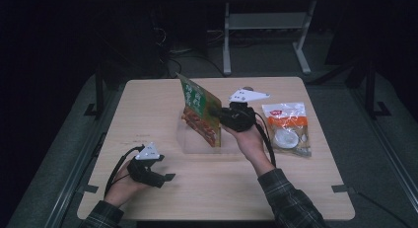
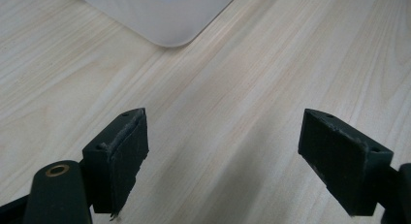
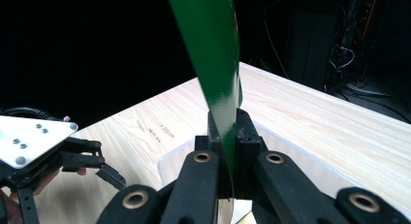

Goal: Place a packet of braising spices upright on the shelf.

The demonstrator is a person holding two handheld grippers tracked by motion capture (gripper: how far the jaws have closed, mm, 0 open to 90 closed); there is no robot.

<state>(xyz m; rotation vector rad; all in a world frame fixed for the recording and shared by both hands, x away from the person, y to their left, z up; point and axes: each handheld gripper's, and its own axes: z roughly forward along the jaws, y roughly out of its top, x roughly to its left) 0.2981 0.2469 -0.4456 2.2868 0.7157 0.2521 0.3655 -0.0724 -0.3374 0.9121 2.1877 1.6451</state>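
Right tool point(image 1: 218, 114) pinching green pouch point(image 1: 199, 109) above clear bin point(image 1: 197, 144); left tool point(image 1: 170, 177) spread, resting on table point(image 1: 222, 188).

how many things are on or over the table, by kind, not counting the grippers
Food pouches: 2, the green pouch held in the right gripper and the white and orange pouch lying flat
Translucent plastic bins: 1, the bin
Total: 3

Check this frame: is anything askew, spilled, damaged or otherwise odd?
Nothing is spilled or damaged. The green food pouch hangs tilted over the translucent bin, clamped in the right tool. The left tool rests open on the table. A second packet lies flat.
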